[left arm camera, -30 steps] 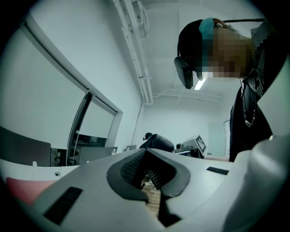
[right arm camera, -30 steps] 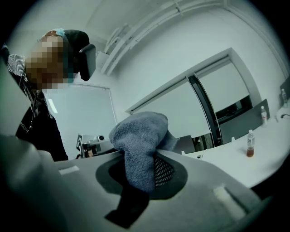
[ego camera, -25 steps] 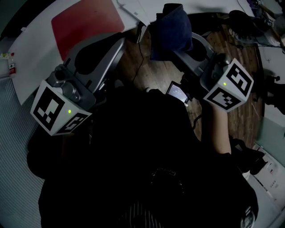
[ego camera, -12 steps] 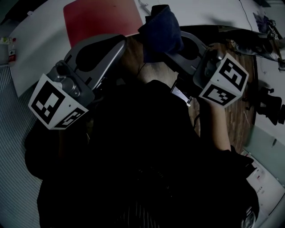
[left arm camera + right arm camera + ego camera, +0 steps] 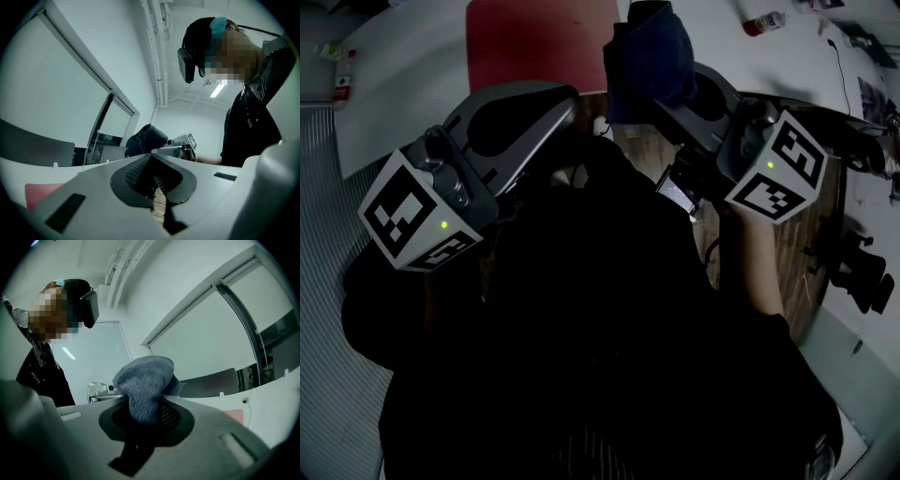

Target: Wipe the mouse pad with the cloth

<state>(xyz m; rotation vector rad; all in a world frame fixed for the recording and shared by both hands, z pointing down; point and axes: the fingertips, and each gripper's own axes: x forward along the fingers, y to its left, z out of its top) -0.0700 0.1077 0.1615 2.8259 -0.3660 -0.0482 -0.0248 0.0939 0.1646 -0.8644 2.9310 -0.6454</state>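
The red mouse pad (image 5: 539,42) lies on the white table (image 5: 403,84) at the top of the head view. My right gripper (image 5: 673,101) is shut on a dark blue cloth (image 5: 649,56), held up beside the pad's right edge. In the right gripper view the cloth (image 5: 143,385) bulges out from between the jaws of the right gripper (image 5: 151,403), and a corner of the pad (image 5: 234,416) shows behind. My left gripper (image 5: 565,99) hovers just below the pad; in its own view the left gripper (image 5: 150,158) is shut with nothing in it.
The table curves round a wooden floor (image 5: 802,262). A small bottle (image 5: 761,21) lies on the table at the top right. A cable (image 5: 839,66) runs over the right part. Dark gear (image 5: 862,272) sits on the floor at the right.
The pad and table have slid right and nearer in the head view, so both grippers now stand closer to the pad. The cloth stays gripped in the right gripper.
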